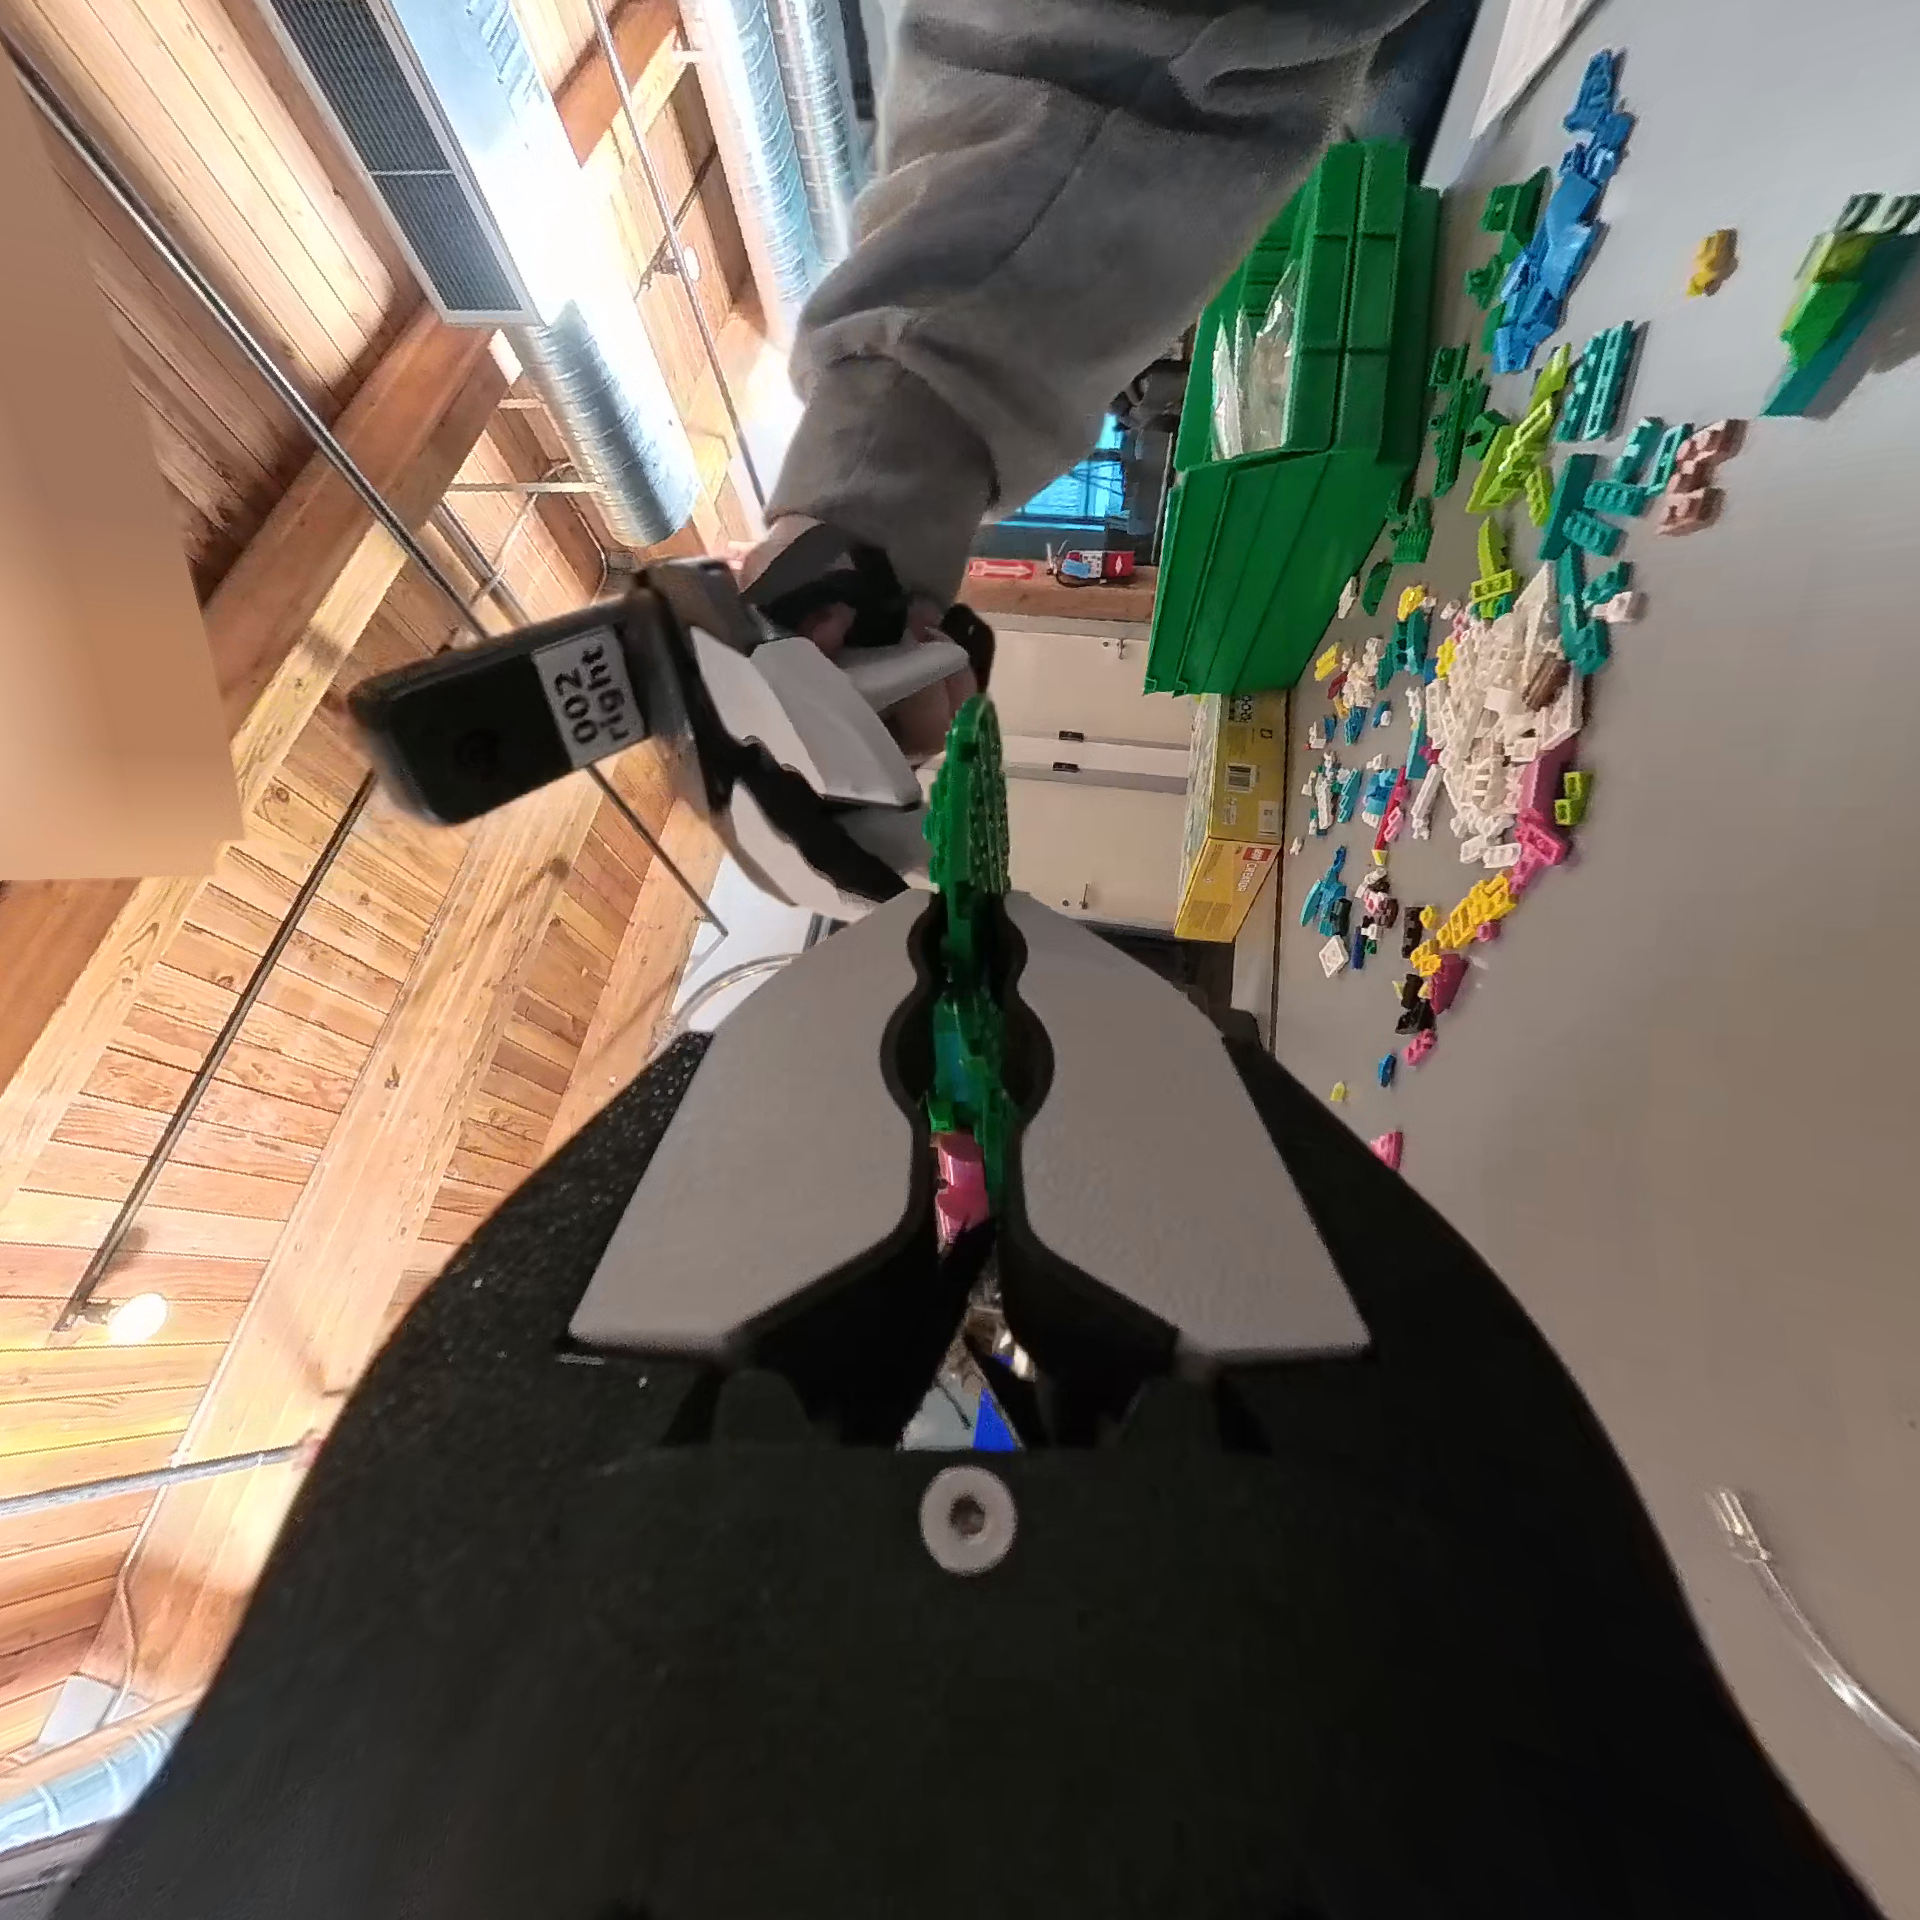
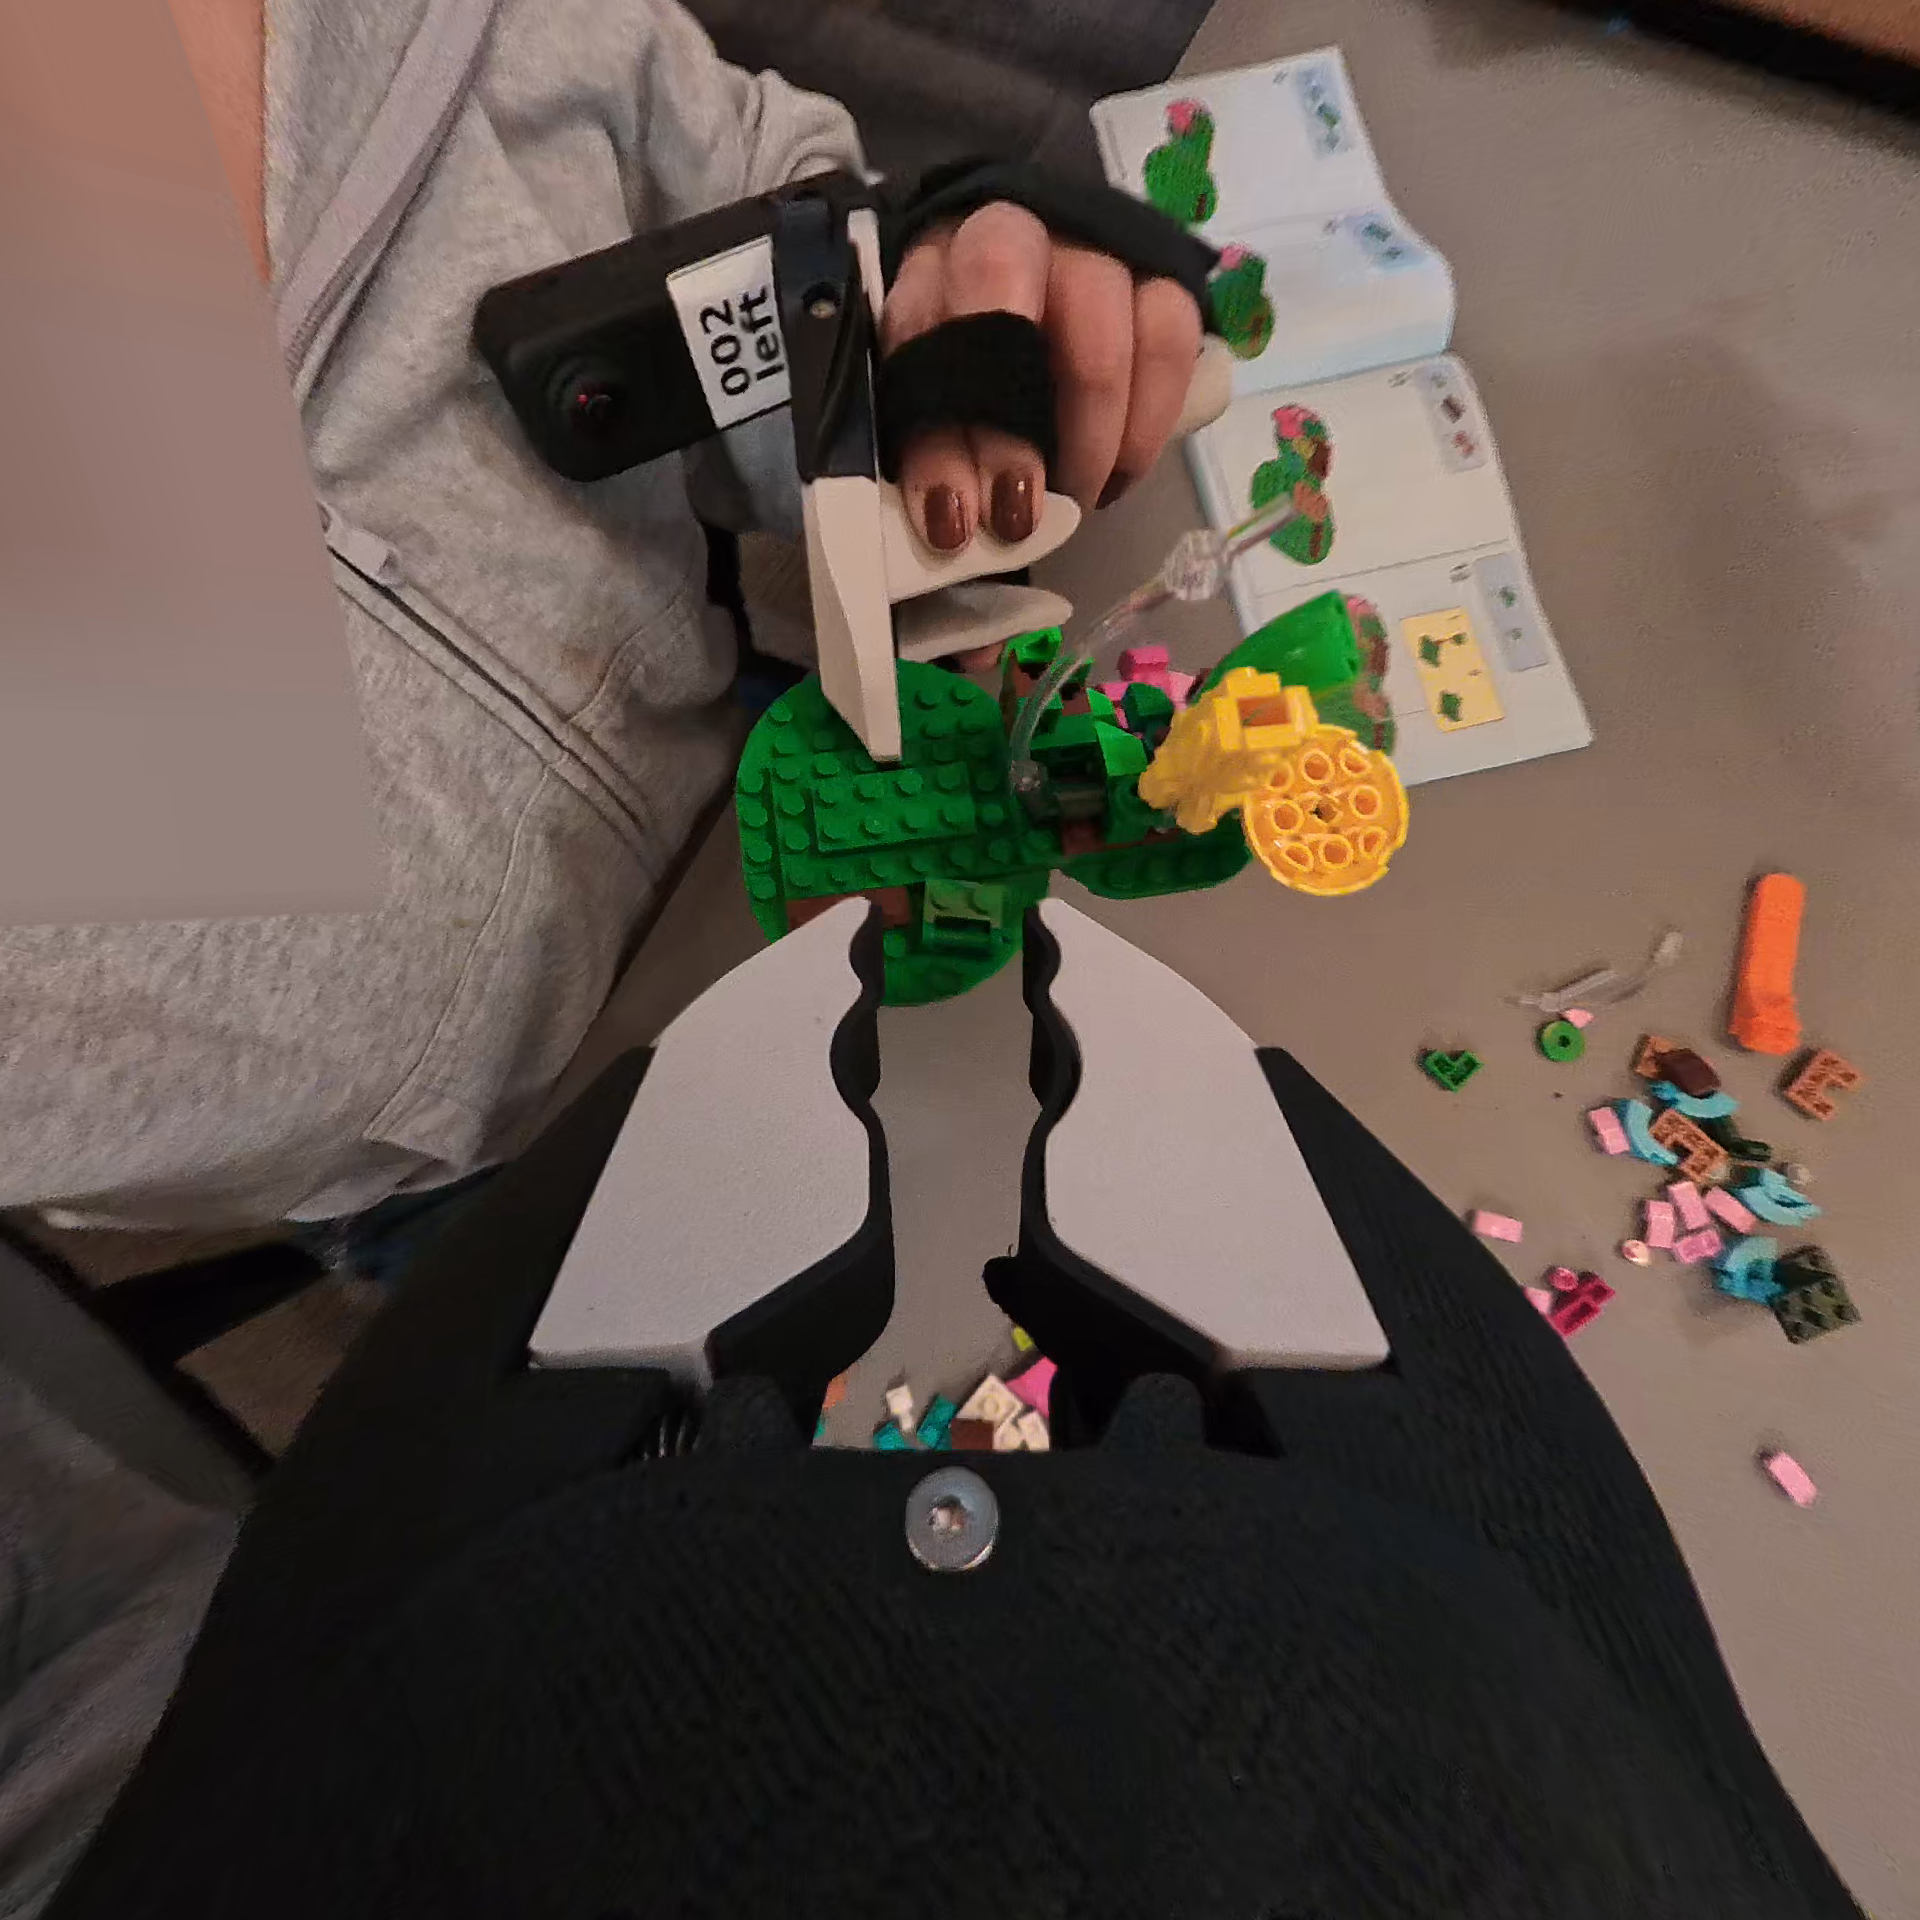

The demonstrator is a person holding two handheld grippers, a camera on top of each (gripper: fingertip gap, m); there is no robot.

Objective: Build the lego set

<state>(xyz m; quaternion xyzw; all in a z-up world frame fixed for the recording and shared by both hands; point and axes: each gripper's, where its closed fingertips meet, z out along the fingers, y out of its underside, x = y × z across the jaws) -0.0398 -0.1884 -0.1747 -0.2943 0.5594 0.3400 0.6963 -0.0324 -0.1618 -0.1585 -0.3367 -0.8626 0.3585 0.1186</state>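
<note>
- My left claw (image 1: 966, 914) was clamped on the green brick model (image 2: 894, 821), held edge-on above the grey table (image 2: 1558, 727).
- My right claw (image 2: 951, 935) stood open, fingertips just at the model's lower edge, not pressing it.
- A yellow flower piece (image 2: 1288, 800) was fixed to the model's right side.
- An open instruction booklet (image 2: 1382, 499) lay on the table behind the model; loose bricks (image 2: 1704, 1174) lay scattered toward the table's right edge.

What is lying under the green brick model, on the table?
Below the green brick model only grey table shows, with an open instruction booklet beside it. Whatever lies directly beneath the model is covered.
</note>
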